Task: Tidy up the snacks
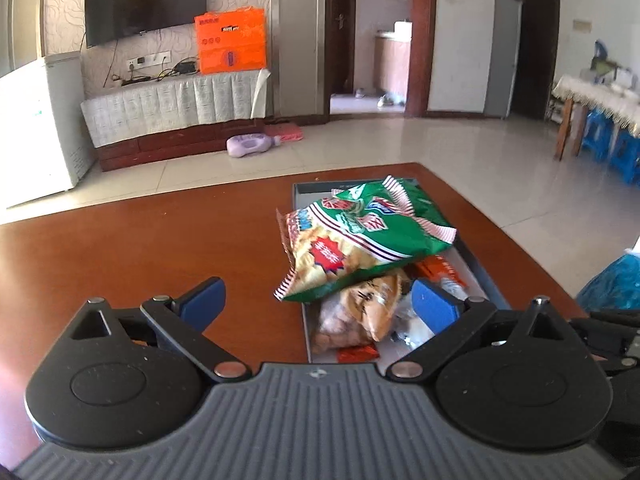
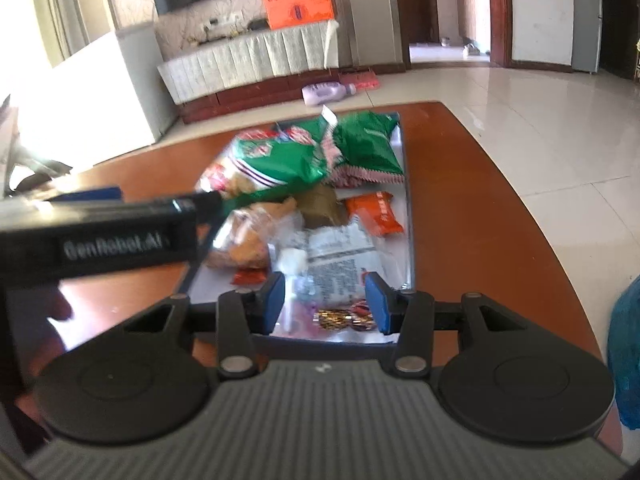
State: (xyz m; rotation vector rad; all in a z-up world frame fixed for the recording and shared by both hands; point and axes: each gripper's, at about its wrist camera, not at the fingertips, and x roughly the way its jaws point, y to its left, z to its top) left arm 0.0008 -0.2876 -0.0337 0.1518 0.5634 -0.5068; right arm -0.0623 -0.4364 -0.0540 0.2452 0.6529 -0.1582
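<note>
My left claw (image 1: 320,300) stands wide open with nothing between its blue pads, one pad over the bare brown surface (image 1: 140,248) beside the tray (image 1: 476,264), the other over the tray's near corner. My right claw (image 2: 326,302) is half open over the tray's near end; its pads flank a clear wrapper with small gold and red sweets (image 2: 344,318) but do not press on it. The tray holds the snacks: a big green bag (image 1: 360,240) lies on top towards the far end, a second green bag (image 2: 368,140) just behind it, an orange packet (image 2: 374,212) by the tray's right wall, a clear bag of brown pieces (image 2: 248,240) by its left wall, and a white printed packet (image 2: 340,256) in the middle
</note>
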